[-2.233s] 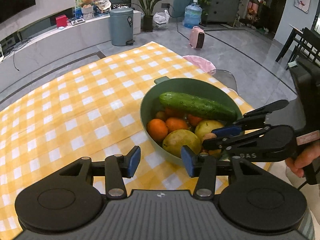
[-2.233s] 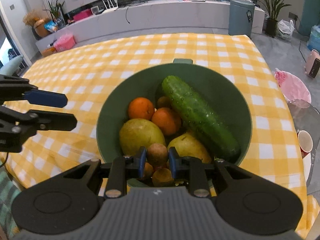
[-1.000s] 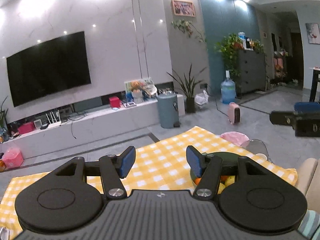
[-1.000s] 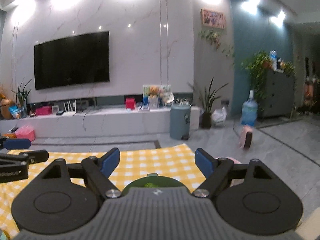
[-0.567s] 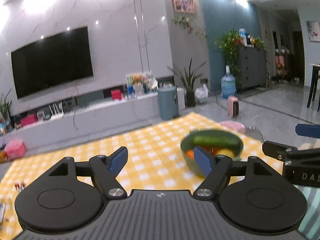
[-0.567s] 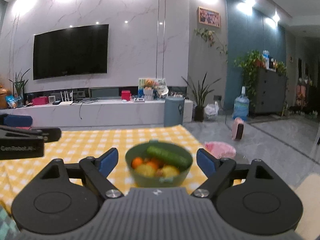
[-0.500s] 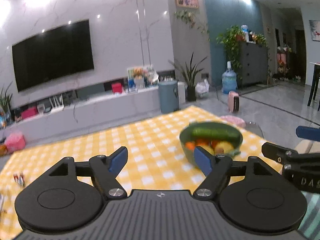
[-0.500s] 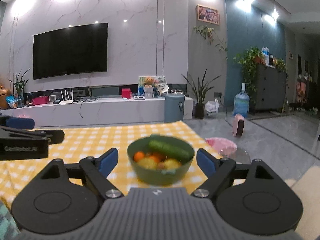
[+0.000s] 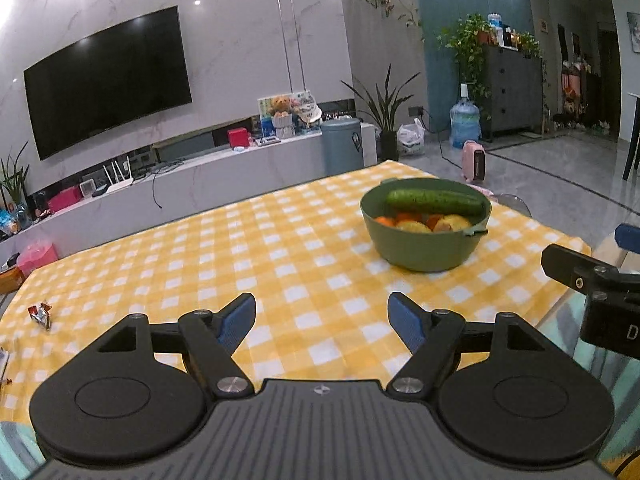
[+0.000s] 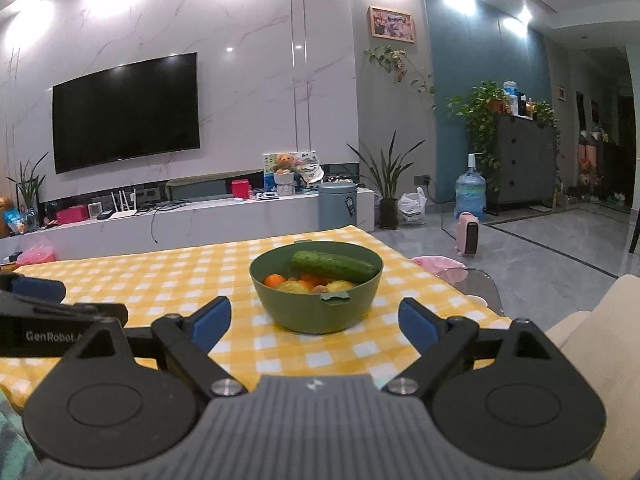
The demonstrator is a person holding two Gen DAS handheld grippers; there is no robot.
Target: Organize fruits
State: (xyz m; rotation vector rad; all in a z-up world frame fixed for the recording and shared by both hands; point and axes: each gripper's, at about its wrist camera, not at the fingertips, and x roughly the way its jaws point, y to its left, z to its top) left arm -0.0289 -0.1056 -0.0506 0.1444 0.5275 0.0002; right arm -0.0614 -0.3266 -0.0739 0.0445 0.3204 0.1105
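A green bowl (image 9: 424, 254) stands on the yellow checked tablecloth (image 9: 280, 264), at the right. It holds a cucumber (image 9: 434, 201), oranges (image 9: 386, 221) and yellow-green fruits (image 9: 452, 224). The bowl (image 10: 316, 312), the cucumber (image 10: 334, 265) and an orange (image 10: 274, 280) also show in the right wrist view. My left gripper (image 9: 322, 316) is open and empty, low over the cloth, short of the bowl. My right gripper (image 10: 314, 320) is open and empty, just in front of the bowl. Each gripper shows at the edge of the other's view.
A small candy wrapper (image 9: 40, 314) lies on the cloth at the far left. A glass side table (image 10: 468, 280) with a pink item (image 10: 438, 262) stands to the right. A beige seat (image 10: 592, 344) is at the near right. A TV wall and low cabinet stand behind.
Both grippers have pulled back from the bowl and levelled out. The right gripper, earlier shut around a small brown fruit in the bowl, now stands open and empty. The left jaws have widened.
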